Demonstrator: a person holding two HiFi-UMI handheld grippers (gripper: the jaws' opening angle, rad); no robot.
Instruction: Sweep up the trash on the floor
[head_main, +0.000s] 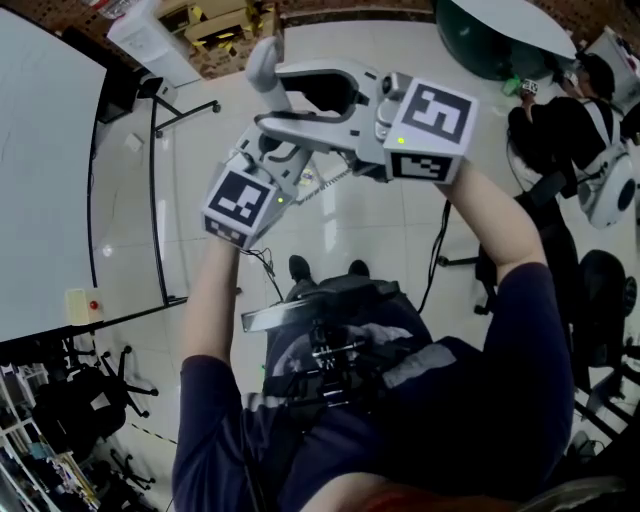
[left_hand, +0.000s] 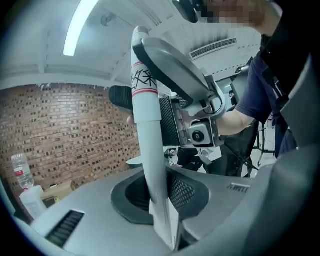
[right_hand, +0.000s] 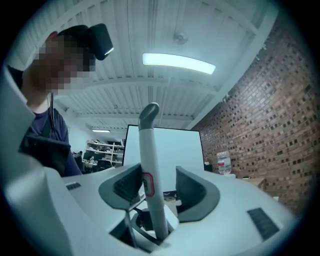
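The white handle (head_main: 262, 66) was raised in front of the person, high over the pale floor (head_main: 340, 215). The left gripper (left_hand: 156, 194) had its fingers (left_hand: 184, 192) clamped on it. The right gripper (right_hand: 159, 189) had its fingers (right_hand: 199, 192) spread wide, with the handle standing loose between them.

white handle (left_hand: 147, 125) with red band; brown speckled brick wall (left_hand: 65, 135)

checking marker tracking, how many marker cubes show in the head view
2: the lower cube sits left of centre, the upper cube right of centre and higher up. None looks hidden.
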